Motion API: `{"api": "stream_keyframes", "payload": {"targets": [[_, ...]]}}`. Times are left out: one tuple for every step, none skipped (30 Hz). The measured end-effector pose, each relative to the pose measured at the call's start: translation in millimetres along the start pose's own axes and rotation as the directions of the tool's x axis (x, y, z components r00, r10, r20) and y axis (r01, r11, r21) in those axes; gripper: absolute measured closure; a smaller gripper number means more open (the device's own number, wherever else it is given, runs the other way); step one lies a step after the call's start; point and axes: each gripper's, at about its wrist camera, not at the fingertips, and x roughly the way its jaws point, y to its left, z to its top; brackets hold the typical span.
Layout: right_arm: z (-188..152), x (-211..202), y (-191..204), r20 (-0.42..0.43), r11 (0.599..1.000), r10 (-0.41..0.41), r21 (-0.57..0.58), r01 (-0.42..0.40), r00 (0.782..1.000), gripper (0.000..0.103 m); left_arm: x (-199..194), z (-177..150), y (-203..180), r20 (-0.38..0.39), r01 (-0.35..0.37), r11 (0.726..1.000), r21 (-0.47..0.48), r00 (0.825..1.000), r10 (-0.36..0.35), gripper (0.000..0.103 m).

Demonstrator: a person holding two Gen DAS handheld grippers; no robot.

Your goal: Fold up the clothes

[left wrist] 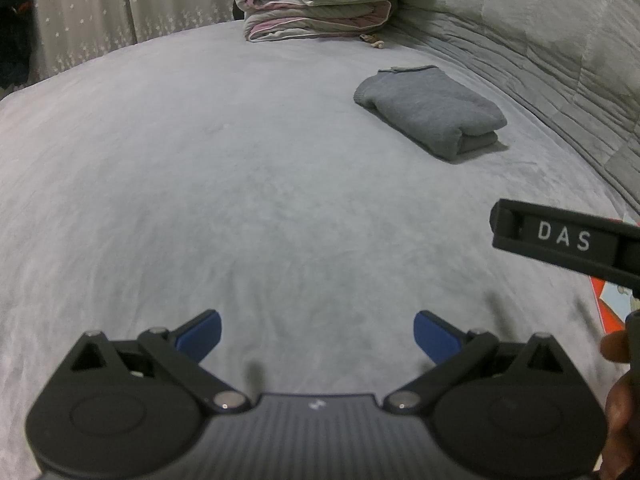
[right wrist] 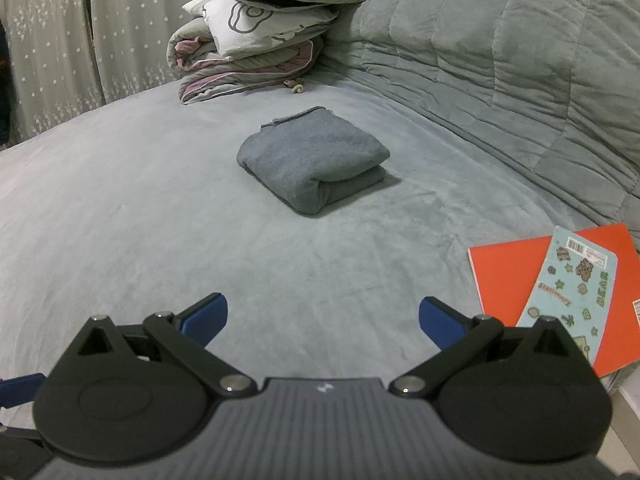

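Observation:
A grey garment (left wrist: pixel 430 113) (right wrist: pixel 314 158) lies folded into a thick bundle on the grey bed cover (left wrist: pixel 240 200) (right wrist: pixel 140 200). My left gripper (left wrist: pixel 317 332) hovers low over the bare cover, well short of the bundle and to its left, blue pads spread wide with nothing between them. In the right wrist view my right gripper (right wrist: pixel 323 316) stands open and empty too, pointing at the bundle from some distance. The body of the right gripper, marked "DAS" (left wrist: pixel 564 236), pokes into the left wrist view at the right edge, with part of a hand (left wrist: pixel 620 392) below it.
A stack of folded quilts and pillows (left wrist: pixel 320 0) (right wrist: pixel 260 36) sits at the far end. A quilted grey blanket (right wrist: pixel 500 60) rises on the right. An orange book (right wrist: pixel 516 276) and a sticker-covered stationery book (right wrist: pixel 572 292) lie at the right edge. Star-patterned curtains (right wrist: pixel 60 40) hang at the left.

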Motion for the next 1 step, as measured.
{"api": "stream_keyframes", "payload": {"targets": [[0.1,0.1,0.1,0.000,1.000,0.000,0.000,0.000,1.000,0.000,0.4,0.0,0.4,-0.001,0.001,1.000,-0.001,1.000,-0.001,0.001]]}}
